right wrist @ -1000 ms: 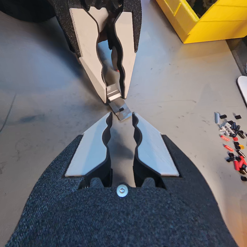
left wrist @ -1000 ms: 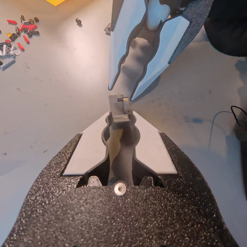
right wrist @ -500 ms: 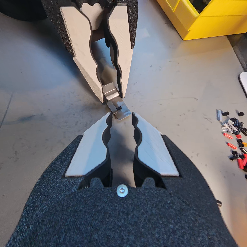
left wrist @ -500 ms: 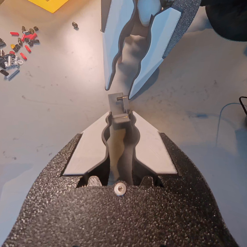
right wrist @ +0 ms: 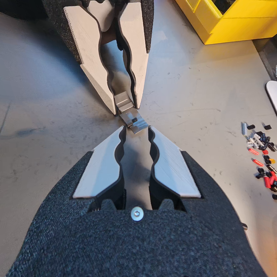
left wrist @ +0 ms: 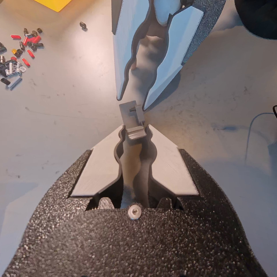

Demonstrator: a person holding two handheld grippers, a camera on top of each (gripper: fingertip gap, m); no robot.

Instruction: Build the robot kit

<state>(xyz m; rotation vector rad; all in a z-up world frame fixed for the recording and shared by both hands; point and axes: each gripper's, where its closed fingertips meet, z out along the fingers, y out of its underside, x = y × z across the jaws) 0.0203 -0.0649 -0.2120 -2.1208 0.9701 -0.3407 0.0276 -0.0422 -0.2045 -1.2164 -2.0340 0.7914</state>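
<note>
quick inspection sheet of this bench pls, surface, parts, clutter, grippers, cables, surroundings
surface: grey tabletop, scuffed and smudged.
job's things: small grey bracket assembly with a black pin through it, held at one end between the left gripper's fingertips.
clutter: loose pile of small red, black and grey parts; one stray black piece apart from it.
grippers: left gripper shut on the assembly; right gripper open, its tips on either side of the assembly's free end, contact cannot be told.
cables: thin cable looping on the table at the left view's right edge.
surroundings: yellow bin at the far corner; white object at the edge, kind unclear.
</note>
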